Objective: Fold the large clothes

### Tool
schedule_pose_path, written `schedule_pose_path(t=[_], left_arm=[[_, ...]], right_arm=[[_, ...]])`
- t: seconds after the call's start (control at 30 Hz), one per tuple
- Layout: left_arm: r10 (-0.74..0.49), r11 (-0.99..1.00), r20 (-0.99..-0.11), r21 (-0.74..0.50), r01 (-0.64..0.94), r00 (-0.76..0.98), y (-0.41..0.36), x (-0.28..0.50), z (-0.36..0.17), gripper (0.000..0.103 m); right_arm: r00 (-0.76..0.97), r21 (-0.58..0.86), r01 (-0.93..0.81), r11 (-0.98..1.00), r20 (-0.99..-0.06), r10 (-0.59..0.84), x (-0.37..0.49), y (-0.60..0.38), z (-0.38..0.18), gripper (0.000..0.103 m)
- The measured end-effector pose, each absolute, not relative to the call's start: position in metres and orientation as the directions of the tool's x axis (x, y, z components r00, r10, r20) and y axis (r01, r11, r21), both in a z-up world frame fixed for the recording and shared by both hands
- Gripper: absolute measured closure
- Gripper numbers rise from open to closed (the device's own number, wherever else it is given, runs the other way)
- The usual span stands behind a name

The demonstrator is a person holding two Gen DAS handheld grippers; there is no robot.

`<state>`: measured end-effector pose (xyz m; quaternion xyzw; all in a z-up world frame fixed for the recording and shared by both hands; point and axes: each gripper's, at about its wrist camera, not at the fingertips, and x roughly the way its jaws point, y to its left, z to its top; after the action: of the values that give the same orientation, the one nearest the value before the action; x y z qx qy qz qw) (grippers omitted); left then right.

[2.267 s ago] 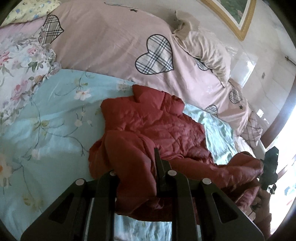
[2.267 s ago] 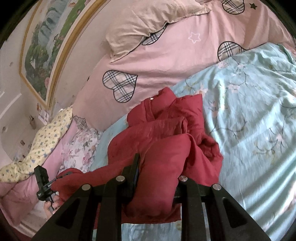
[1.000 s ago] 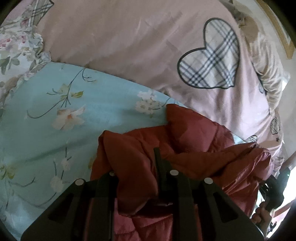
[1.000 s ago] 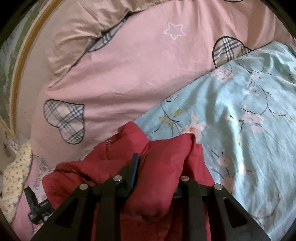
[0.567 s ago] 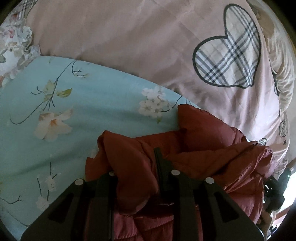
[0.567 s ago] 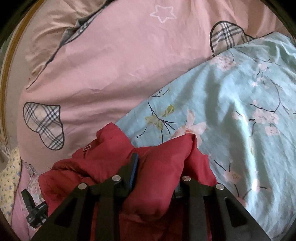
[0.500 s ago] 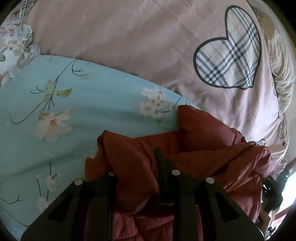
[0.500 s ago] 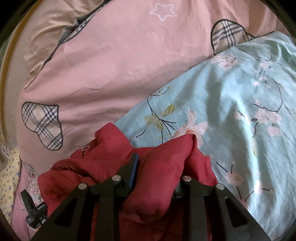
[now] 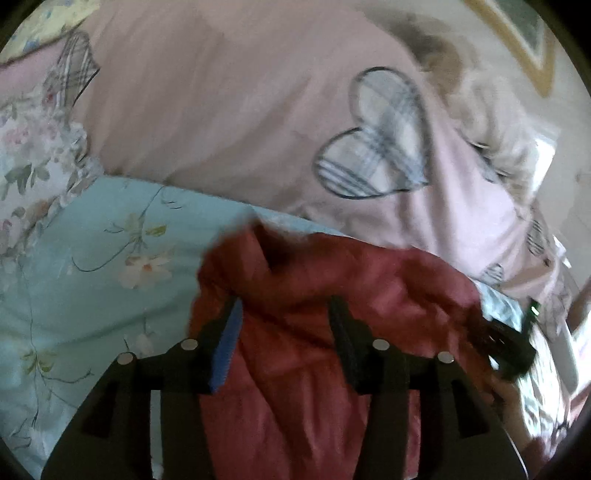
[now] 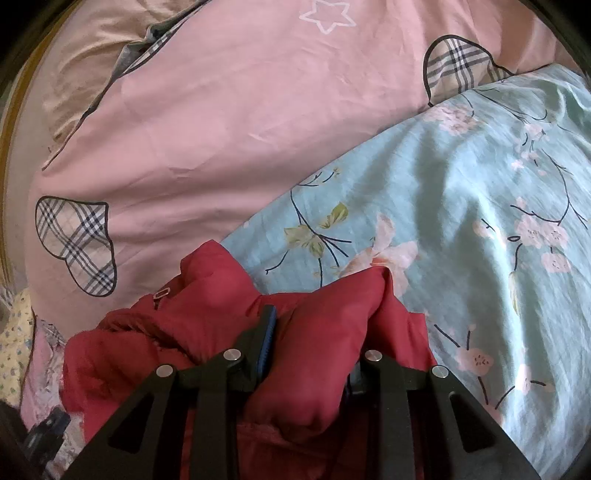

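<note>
A red padded jacket [image 9: 332, 288] lies bunched on a light blue floral sheet [image 9: 92, 251]. My left gripper [image 9: 284, 314] is open, its jaws spread wide with the jacket lying loose between and under them. The left view is blurred. In the right wrist view the jacket [image 10: 207, 295] is folded over itself, and my right gripper [image 10: 314, 325] is shut on a thick fold of it near the sheet [image 10: 480, 221]. The right gripper [image 9: 506, 339] shows at the right edge of the left view.
A pink duvet with plaid hearts [image 10: 240, 110] lies behind the jacket, also in the left view [image 9: 258, 110]. A beige pillow [image 10: 103, 48] sits beyond it. Floral bedding [image 9: 29, 147] lies at the left. A framed picture [image 9: 524, 33] hangs on the wall.
My left gripper has opened and let go of the jacket fold, and it has pulled back a little. The right gripper still holds its fold and has barely moved.
</note>
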<state>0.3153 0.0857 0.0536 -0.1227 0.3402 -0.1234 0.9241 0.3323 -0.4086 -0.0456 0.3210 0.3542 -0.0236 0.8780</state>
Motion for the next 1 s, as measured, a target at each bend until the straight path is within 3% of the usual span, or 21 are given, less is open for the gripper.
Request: schedule_pose_path(t=[0.23,0.4,0.5,0.57,0.6,0.73,0.83,1.0], left_arm=[[-0.365,0.93,-0.676,-0.23,0.287,0.641,0.027,0.29,0.023,0.054],[-0.243,0.967,-0.723,-0.125,0.224,0.647,0.011,0.311,-0.011,0.054],[-0.234,0.97,-0.719,-0.132,0.202,0.654,0.012,0.32,-0.018,0.054],[-0.22,0.973,-0.717,-0.118,0.197,0.661,0.009,0.321,-0.018,0.054],[-0.214,0.975,-0.717,-0.109,0.196,0.663,0.007,0.321,-0.018,0.054],[-0.205,0.977,-0.718,-0.106,0.187,0.665,0.007,0.328,-0.019,0.054],[-0.204,0.976,-0.721,-0.099,0.192,0.663,0.007,0.328,-0.019,0.054],[-0.222,0.975,-0.7,-0.142,0.172,0.679,0.031,0.327,-0.009,0.055]], right_arm=[[0.745,0.531,0.26,0.806,-0.642,0.182,0.332,-0.406,-0.039,0.071],[0.778,0.548,0.23,0.804,-0.6,0.186,0.308,-0.408,-0.004,0.062],[0.815,0.505,0.177,0.845,-0.557,0.162,0.281,-0.396,0.027,0.047],[0.821,0.436,0.135,0.89,-0.552,0.146,0.268,-0.379,0.039,0.031],[0.819,0.395,0.092,0.914,-0.552,0.156,0.263,-0.366,0.042,0.029],[0.727,0.223,-0.063,0.973,-0.657,0.198,0.271,-0.309,0.024,0.029],[0.645,0.099,-0.113,0.989,-0.75,0.149,0.291,-0.286,-0.004,0.03],[0.643,0.117,-0.021,0.993,-0.759,0.103,0.313,-0.315,-0.022,0.03]])
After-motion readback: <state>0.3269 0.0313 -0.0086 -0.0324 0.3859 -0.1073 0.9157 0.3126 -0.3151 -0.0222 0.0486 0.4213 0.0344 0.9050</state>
